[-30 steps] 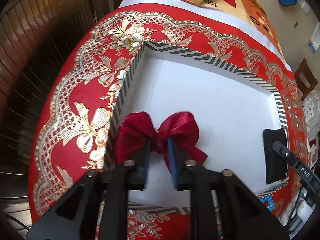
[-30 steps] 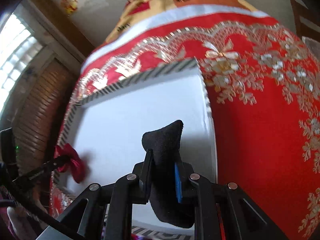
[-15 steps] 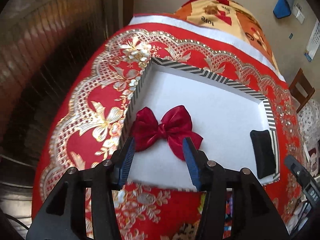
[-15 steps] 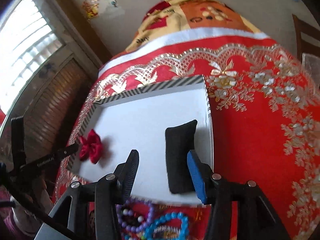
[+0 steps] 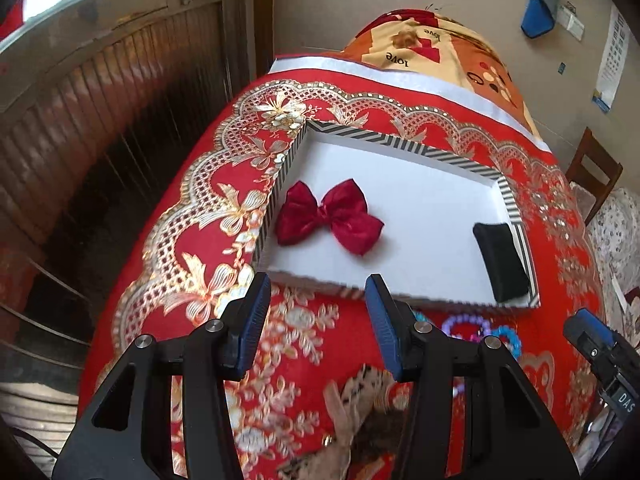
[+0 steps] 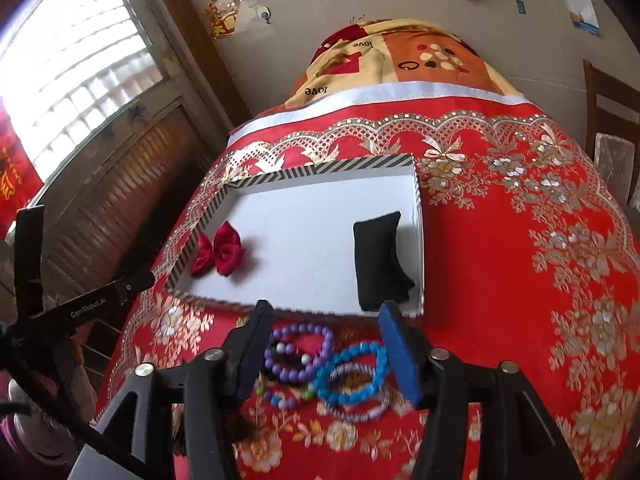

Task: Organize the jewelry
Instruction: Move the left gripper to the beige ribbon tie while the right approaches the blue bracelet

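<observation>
A white tray with a striped rim [image 5: 394,142] [image 6: 320,170] lies on the red tablecloth. A red bow [image 5: 328,218] [image 6: 218,250] lies in its left part. A black cushion [image 5: 500,262] [image 6: 380,262] lies in its right part. My left gripper [image 5: 318,294] is open and empty, above the cloth just in front of the tray. My right gripper [image 6: 326,318] is open and empty above a purple bead bracelet [image 6: 300,354], a blue bead bracelet [image 6: 352,374] and other bracelets on the cloth in front of the tray.
The red and gold tablecloth [image 6: 500,260] covers the table. A wooden shutter wall [image 5: 100,120] stands at the left. A wooden chair [image 5: 594,176] stands at the right. A leopard-print item [image 5: 360,408] lies on the cloth near the left gripper.
Both grippers opened and pulled back from the tray. The left let go of the red bow and the right let go of the black cushion; both now lie in the tray.
</observation>
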Motion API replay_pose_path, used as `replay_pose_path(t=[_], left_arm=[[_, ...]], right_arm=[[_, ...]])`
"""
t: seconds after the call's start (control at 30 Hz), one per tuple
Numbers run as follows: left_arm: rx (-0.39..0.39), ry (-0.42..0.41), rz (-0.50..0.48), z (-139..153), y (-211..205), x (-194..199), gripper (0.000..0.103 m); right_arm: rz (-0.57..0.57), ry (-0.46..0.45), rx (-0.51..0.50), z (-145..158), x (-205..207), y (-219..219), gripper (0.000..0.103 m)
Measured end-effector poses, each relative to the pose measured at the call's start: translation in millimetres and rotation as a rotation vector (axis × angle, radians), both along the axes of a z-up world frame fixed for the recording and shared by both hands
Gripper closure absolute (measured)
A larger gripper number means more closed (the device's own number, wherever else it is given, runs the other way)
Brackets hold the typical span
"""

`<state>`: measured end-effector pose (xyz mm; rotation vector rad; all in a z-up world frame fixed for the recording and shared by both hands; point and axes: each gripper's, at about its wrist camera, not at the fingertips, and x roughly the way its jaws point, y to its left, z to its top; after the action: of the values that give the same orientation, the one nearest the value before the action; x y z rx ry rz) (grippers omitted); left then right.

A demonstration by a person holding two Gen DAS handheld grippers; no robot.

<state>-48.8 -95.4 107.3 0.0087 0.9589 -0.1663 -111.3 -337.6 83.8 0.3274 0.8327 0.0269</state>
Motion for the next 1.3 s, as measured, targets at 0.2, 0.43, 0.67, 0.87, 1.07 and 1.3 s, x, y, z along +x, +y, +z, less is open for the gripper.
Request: replay_pose_path(t=[0.2,0.43,0.67,0.87,1.07,1.3], left_arm=[[-0.013,0.007,0.004,0,2,-31,0.054],[-0.009,0.006,0.001,1,3,-56,0.054],[0.011,0.011,-0.007,-4,8,-74,0.054],[-0.029,0.070,0.003,-15,27,-84,0.054],[-0.105,0.165,-0.017,-31,42,-91,0.054],[-0.136,0.217,-0.086,-45,28,-94,0.050]], right_arm=[[0.016,-0.012,-0.019,4,-23,6,0.042],[0.032,-0.013,-0.047,6,-46,10,0.042],[0.060,0.000,-0.054,3,-57,17,0.042],[0.095,0.018,-0.045,-5,-63,25,0.042],[0.119,0.055,-0.022,-20,-65,30,0.042],[0.135,0.088,-0.027,-36,-59,34,0.042]])
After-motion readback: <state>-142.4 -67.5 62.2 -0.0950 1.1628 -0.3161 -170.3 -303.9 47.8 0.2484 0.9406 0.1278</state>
